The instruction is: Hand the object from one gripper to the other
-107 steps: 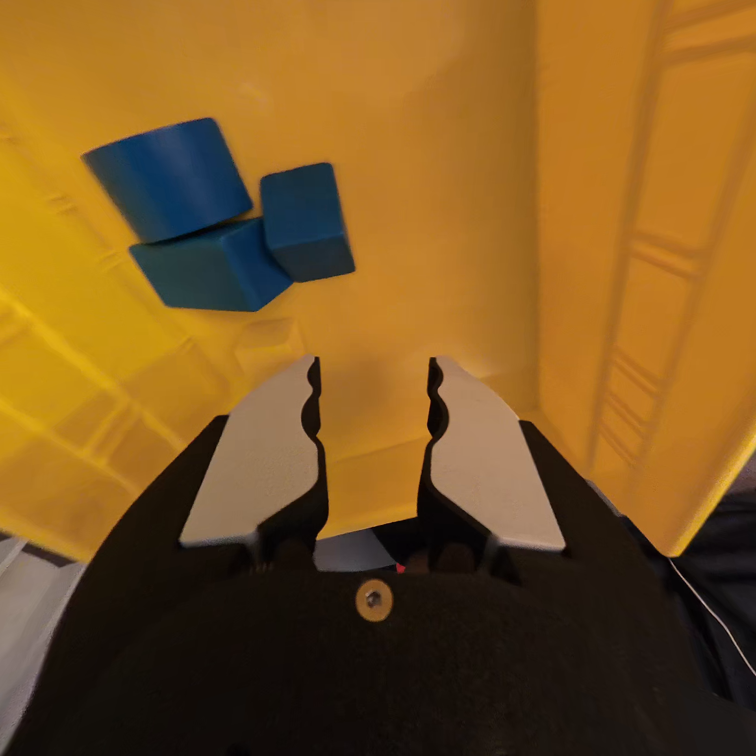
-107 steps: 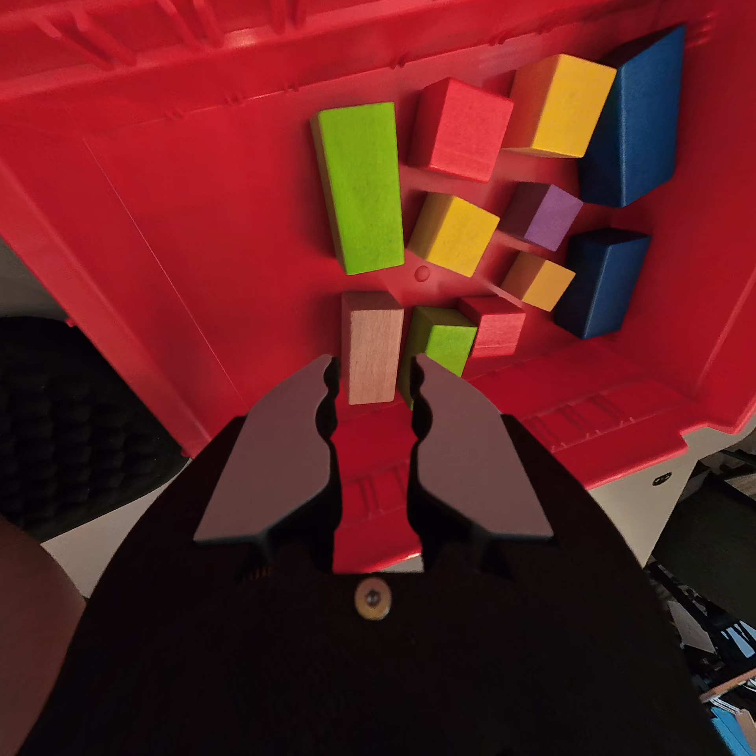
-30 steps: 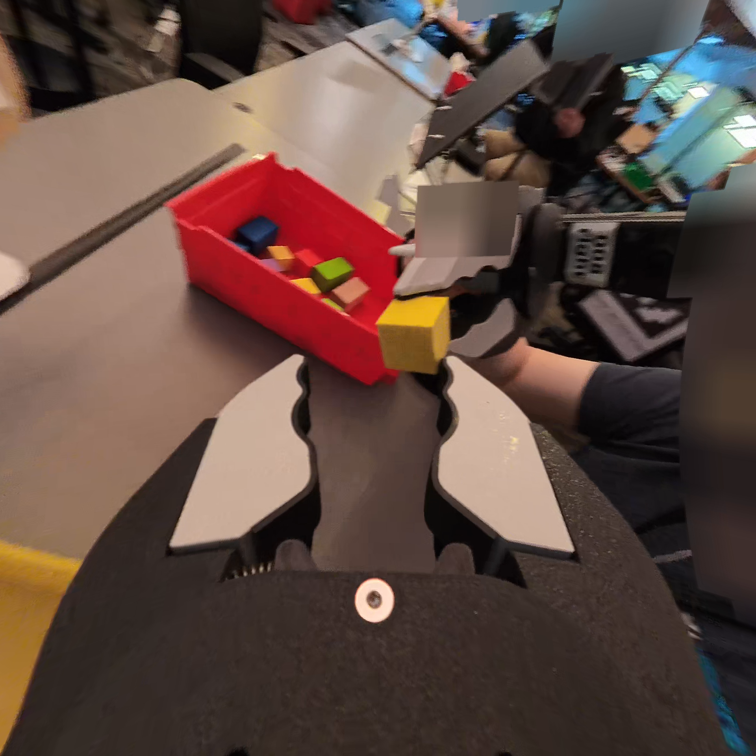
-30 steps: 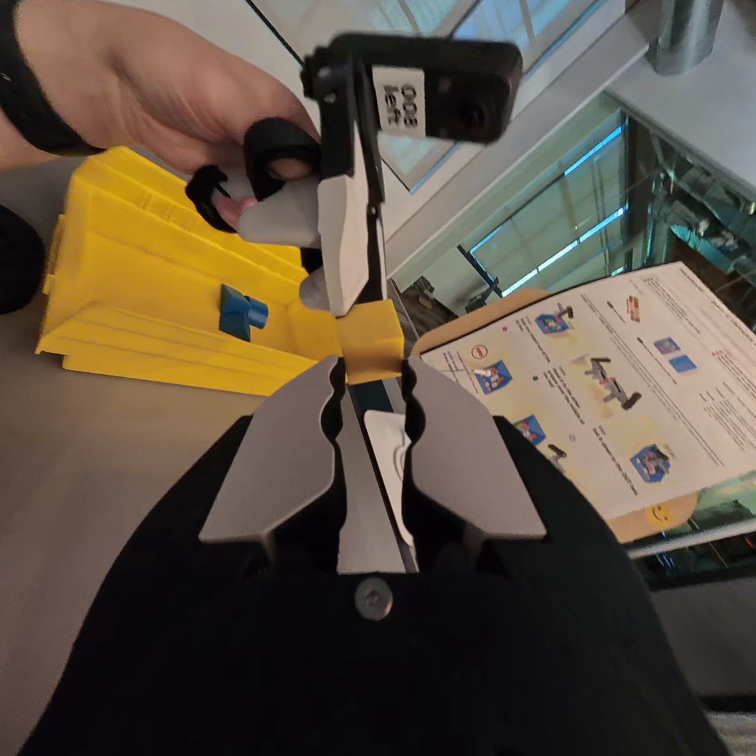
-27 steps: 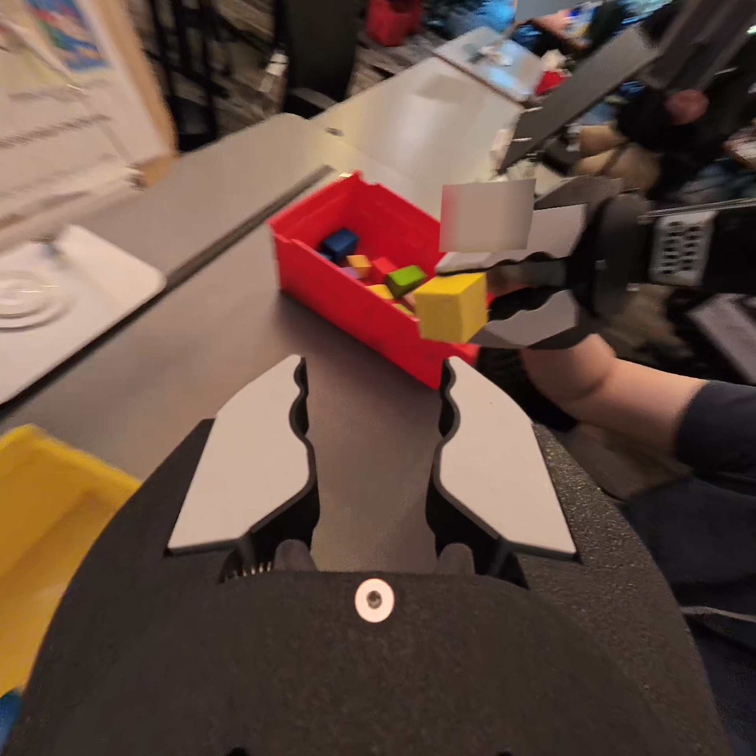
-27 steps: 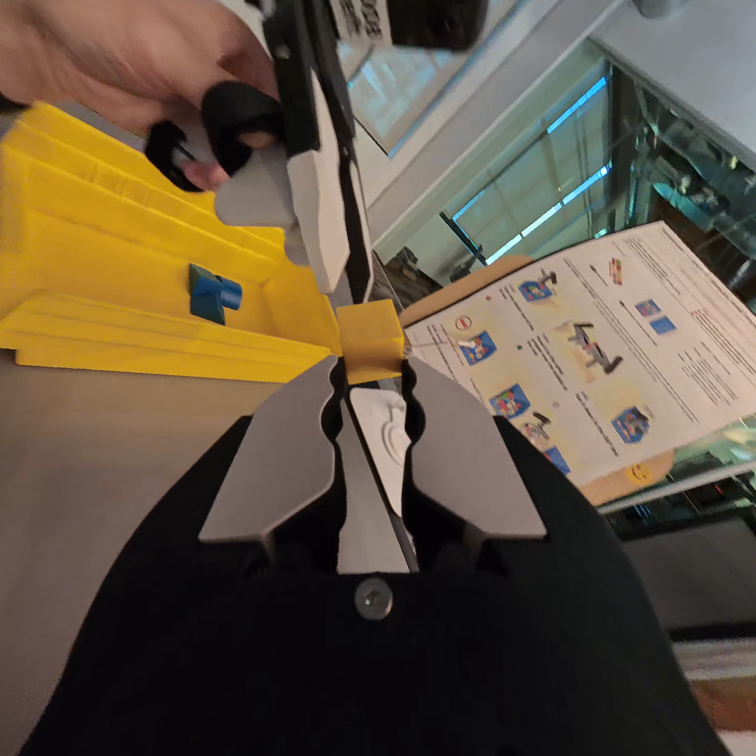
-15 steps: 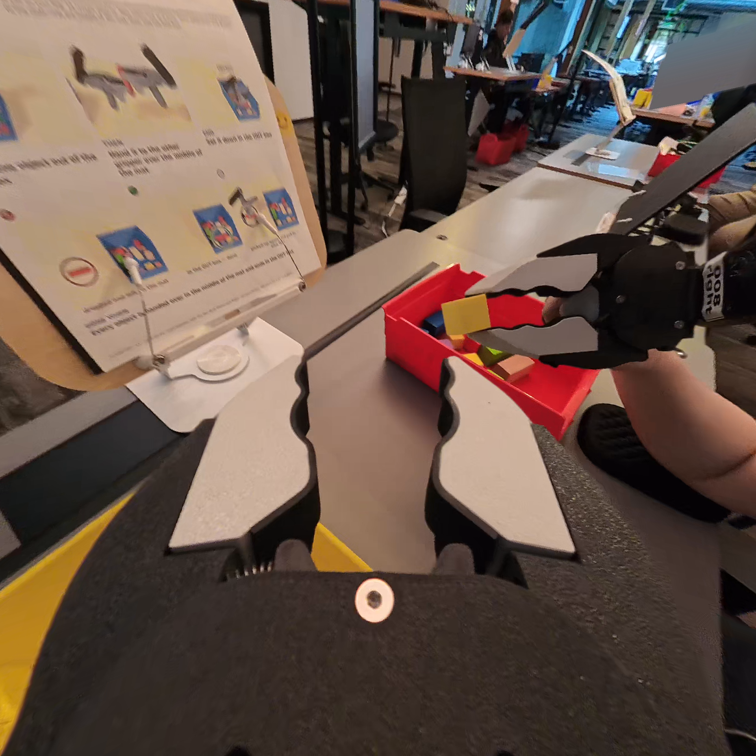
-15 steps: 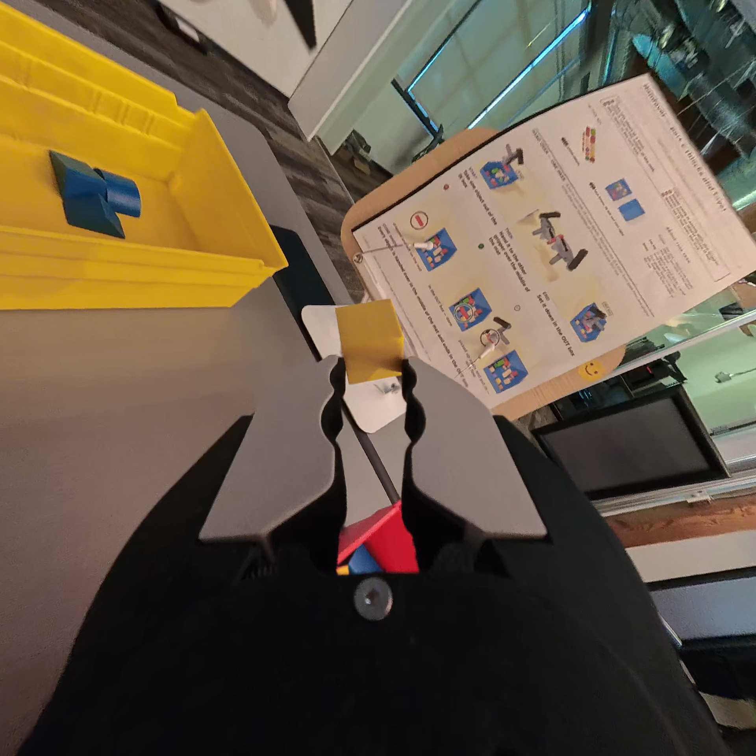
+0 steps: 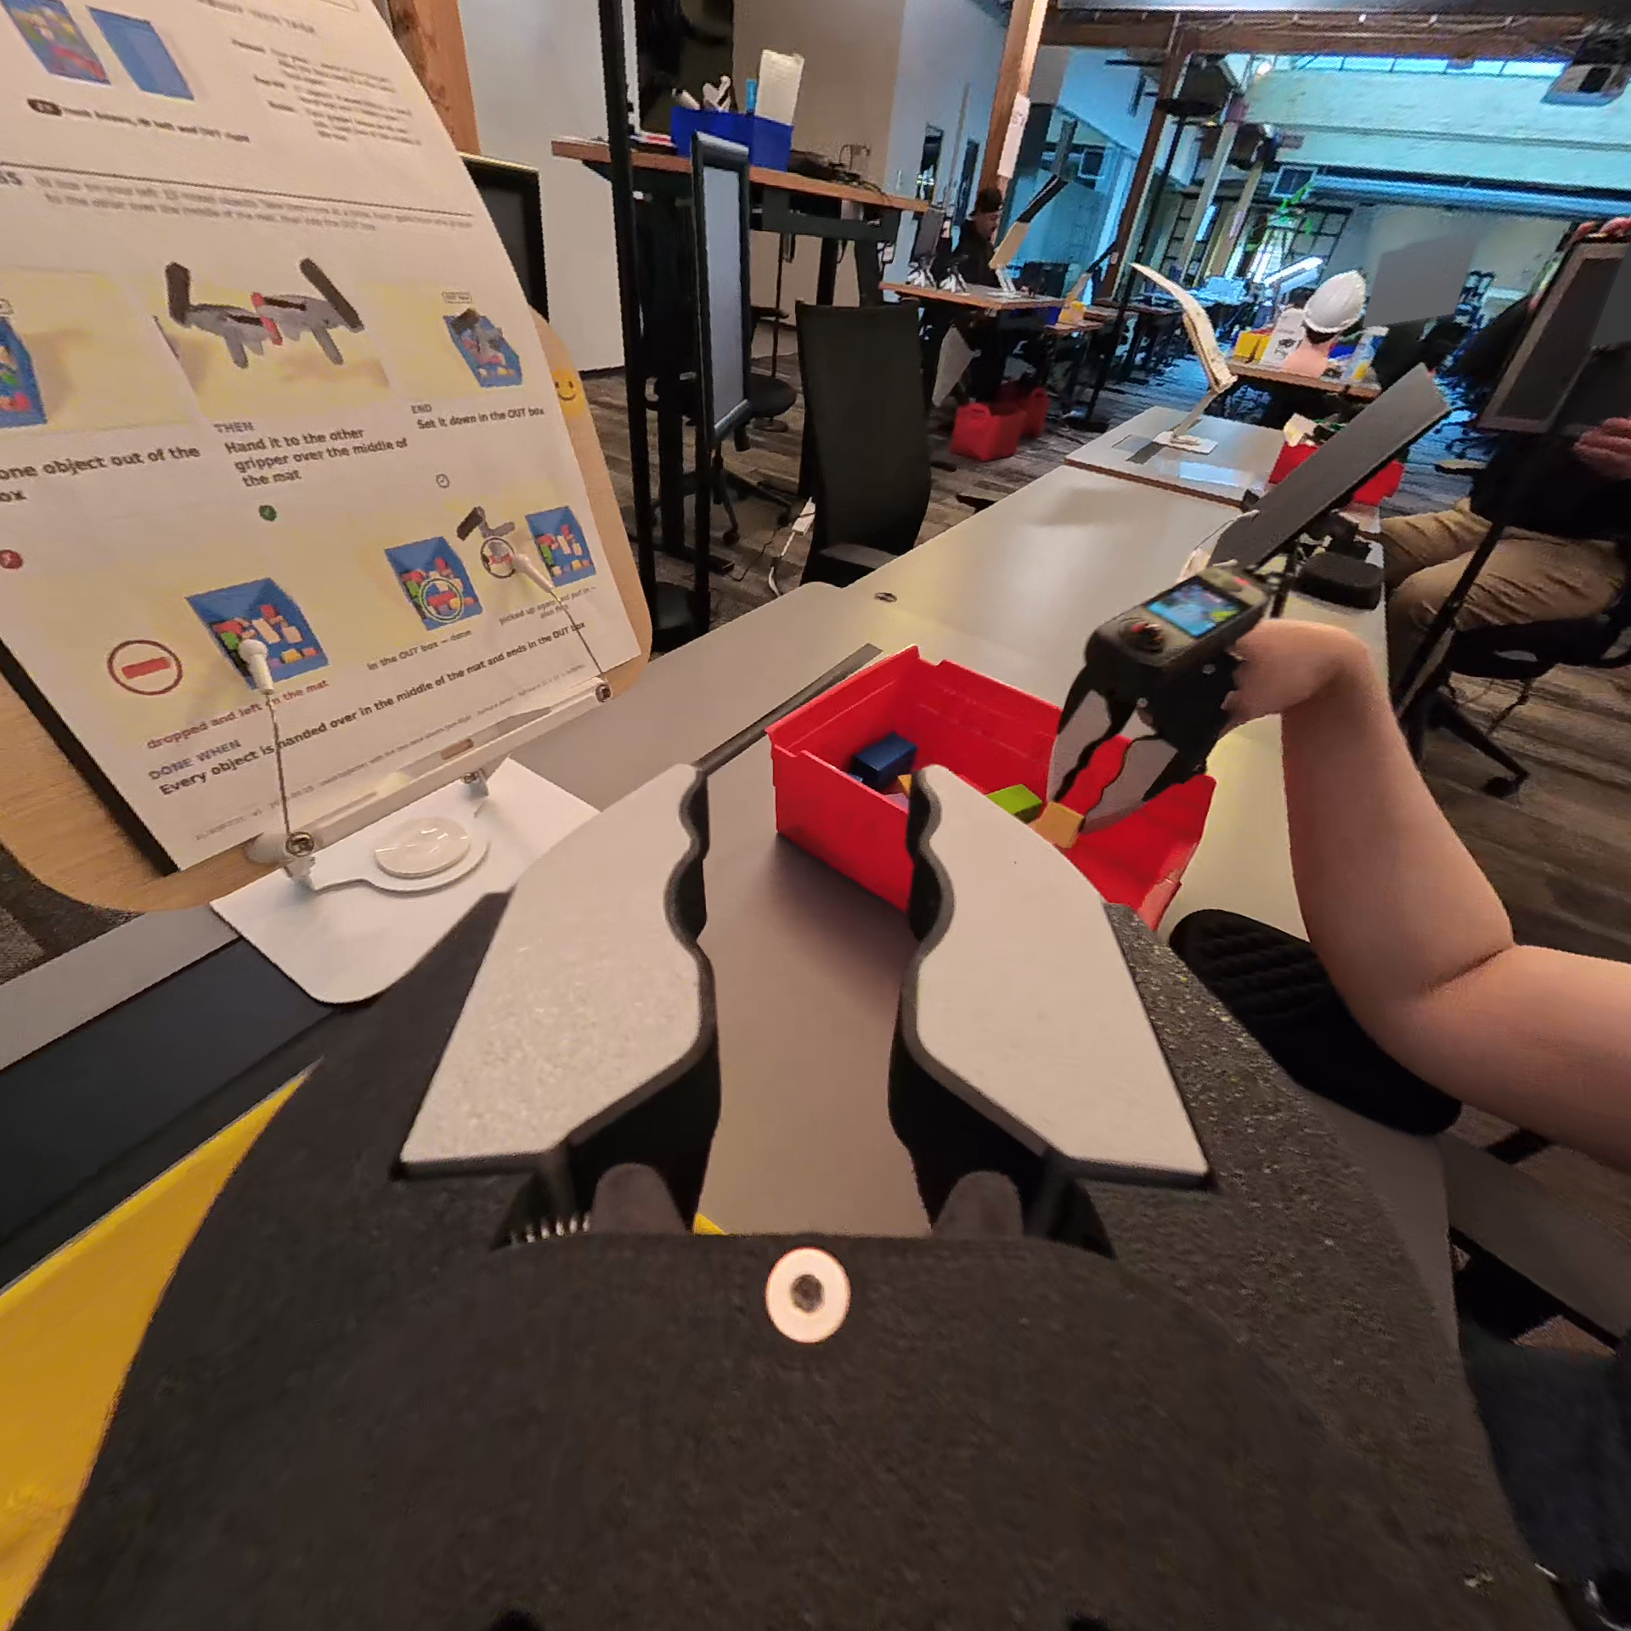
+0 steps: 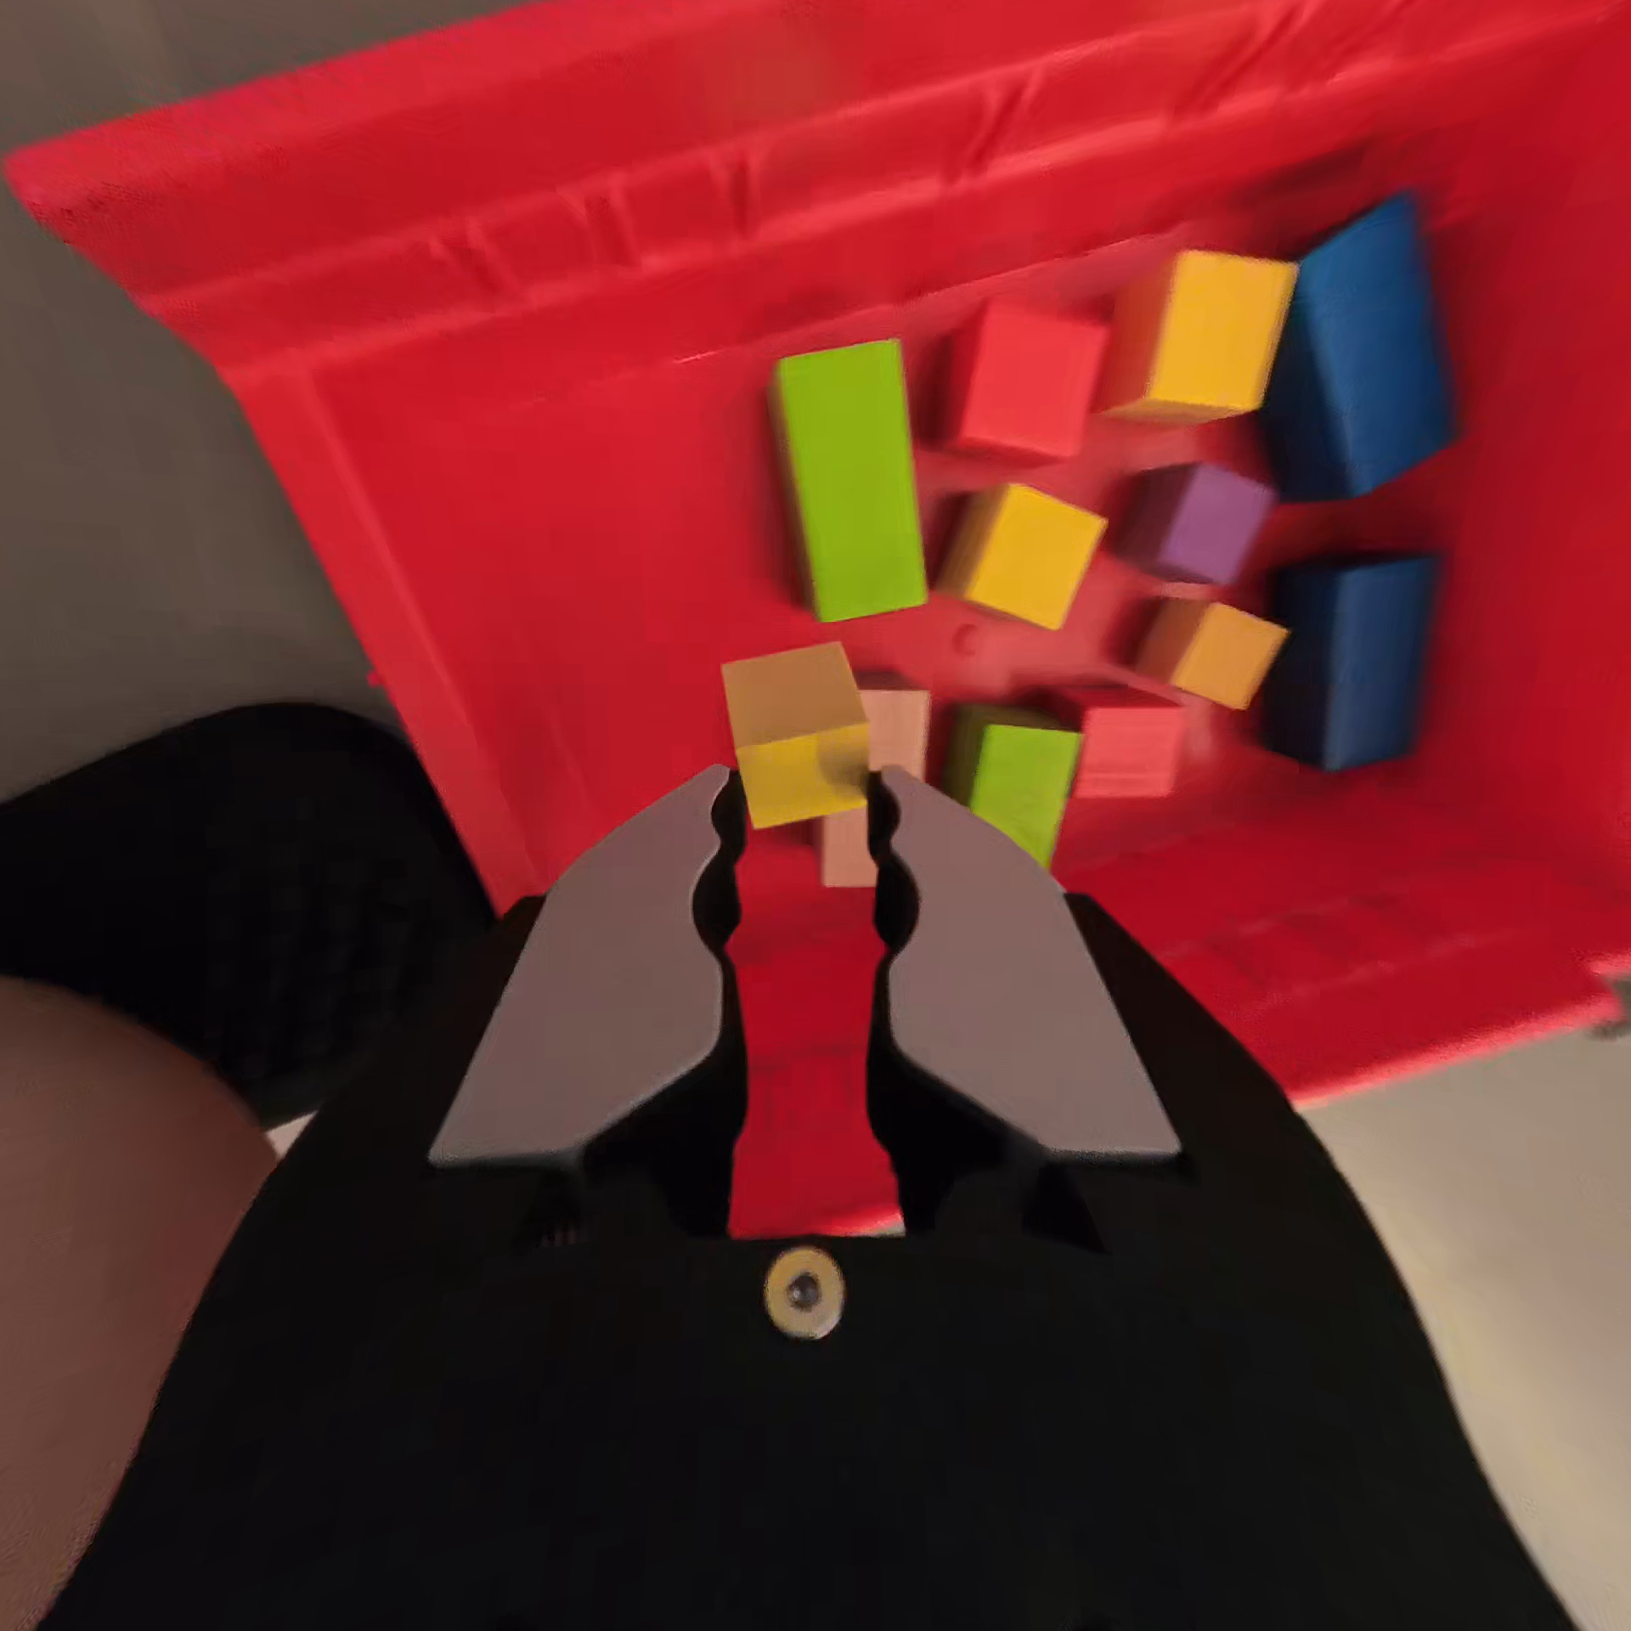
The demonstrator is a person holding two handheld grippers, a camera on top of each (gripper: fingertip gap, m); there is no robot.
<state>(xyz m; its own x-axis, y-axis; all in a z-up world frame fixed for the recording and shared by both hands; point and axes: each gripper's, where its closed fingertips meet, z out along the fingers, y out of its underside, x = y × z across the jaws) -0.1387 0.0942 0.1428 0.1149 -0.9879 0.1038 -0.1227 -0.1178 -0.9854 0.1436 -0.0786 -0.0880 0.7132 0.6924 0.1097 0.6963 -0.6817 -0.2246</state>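
- Change since half a second ago: the right gripper (image 10: 799,781) has swung from level, facing the instruction board, to pointing down over the red plastic bin (image 10: 529,494); the left gripper (image 9: 805,794) has stayed back near the yellow bin.
- Right gripper: jaws closed on the small yellow wooden cube (image 10: 799,737), held at the very fingertips, above the near-left part of the bin floor. In the left wrist view the same gripper (image 9: 1108,781) hangs over the bin's right end with the cube (image 9: 1057,825) at its tips.
- Left gripper: jaws parted, nothing between them, aimed across the dark grey tabletop (image 9: 794,971) toward the red bin.
- Bin contents: long green block (image 10: 847,481), blue blocks (image 10: 1359,362), a purple cube (image 10: 1200,525), further yellow, red, orange, green and pale wood blocks, mostly toward the far right.
- Background item: instruction sheet on a stand (image 9: 291,424), far left.
- Step in hand, judged: lowering the cube into the bin. Do it well by bringing the tips low over bare red floor, clear of the pale wood block (image 10: 891,737) just beyond, then opening gently so the cube settles flat.
- Risk: the tip-only hold is shallow; a jerk may spill the cube early.
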